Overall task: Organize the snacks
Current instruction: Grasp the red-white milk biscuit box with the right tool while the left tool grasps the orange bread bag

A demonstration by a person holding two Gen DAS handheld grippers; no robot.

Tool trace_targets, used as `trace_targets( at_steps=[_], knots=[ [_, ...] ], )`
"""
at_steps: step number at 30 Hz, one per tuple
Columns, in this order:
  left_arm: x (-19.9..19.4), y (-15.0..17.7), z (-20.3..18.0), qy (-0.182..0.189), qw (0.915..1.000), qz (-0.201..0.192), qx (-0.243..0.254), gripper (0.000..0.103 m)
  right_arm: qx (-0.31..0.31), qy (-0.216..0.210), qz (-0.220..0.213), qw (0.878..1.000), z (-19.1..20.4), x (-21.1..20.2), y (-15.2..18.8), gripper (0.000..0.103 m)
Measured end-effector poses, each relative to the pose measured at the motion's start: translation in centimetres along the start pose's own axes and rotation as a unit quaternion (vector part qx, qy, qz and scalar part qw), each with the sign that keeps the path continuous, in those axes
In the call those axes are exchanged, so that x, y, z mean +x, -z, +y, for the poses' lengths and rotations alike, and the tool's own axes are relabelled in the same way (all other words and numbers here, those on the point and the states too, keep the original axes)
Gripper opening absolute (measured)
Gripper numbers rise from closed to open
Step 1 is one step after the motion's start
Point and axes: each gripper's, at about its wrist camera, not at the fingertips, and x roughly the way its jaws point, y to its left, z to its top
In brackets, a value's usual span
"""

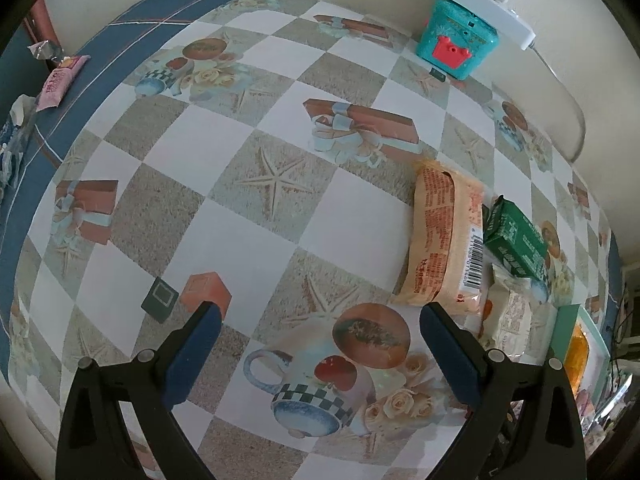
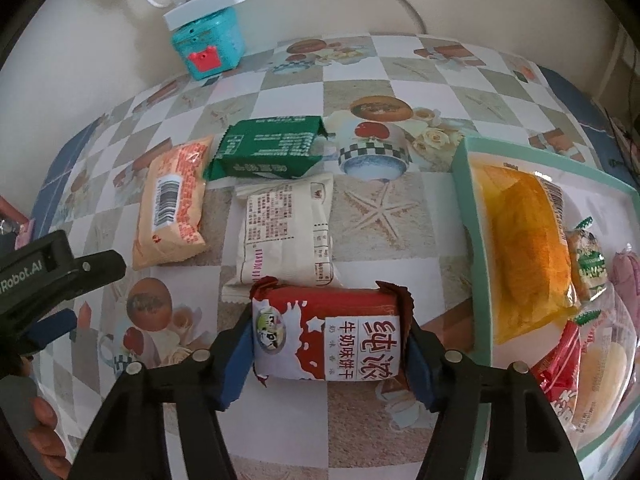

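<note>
In the right wrist view, a red-and-white milk biscuit packet [image 2: 328, 332] lies crosswise between my right gripper's [image 2: 329, 328] blue pads, which press on both of its ends just above the tablecloth. Behind it lie a white packet [image 2: 286, 232], a peach packet with a barcode [image 2: 174, 204] and a green packet [image 2: 268, 148]. A teal tray [image 2: 466, 184] on the right holds a yellow cake packet [image 2: 524, 248] and several other snacks. My left gripper [image 1: 320, 308] hangs open over bare tablecloth, left of the peach packet [image 1: 444, 236].
A teal toy box [image 2: 208, 44] with a white power strip on top stands against the back wall. A pink packet [image 1: 60, 80] lies at the table's far left edge. A hand [image 2: 44, 412] shows at the lower left of the right wrist view.
</note>
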Motion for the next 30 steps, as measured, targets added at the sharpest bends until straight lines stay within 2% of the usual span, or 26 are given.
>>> trace_targets(
  at_steps=[13, 18, 23, 26, 30],
  knots=[
    [-0.8, 0.1, -0.1, 0.019, 0.9998, -0.007, 0.004, 0.099, 0.009, -0.01, -0.021, 1.0, -0.1, -2.1, -0.5, 0.066],
    [-1.0, 0.0, -0.8, 0.025, 0.9995, -0.016, 0.013, 0.099, 0.014, 0.004, -0.052, 0.999, -0.8, -4.0, -1.3, 0.066],
    [-1.0, -0.3, -2.5, 0.045, 0.9977, -0.043, 0.025, 0.099, 0.025, 0.028, -0.073, 0.997, -2.5, -5.0, -2.1, 0.066],
    [-1.3, -0.5, -3.5, 0.044, 0.9964, -0.064, 0.034, 0.099, 0.042, 0.03, -0.078, 0.996, -4.0, -5.3, -2.5, 0.066],
    [-0.9, -0.7, -4.2, 0.049, 0.9956, -0.07, 0.039, 0.097, 0.057, 0.034, -0.08, 0.995, -5.2, -5.3, -2.9, 0.066]
  ],
)
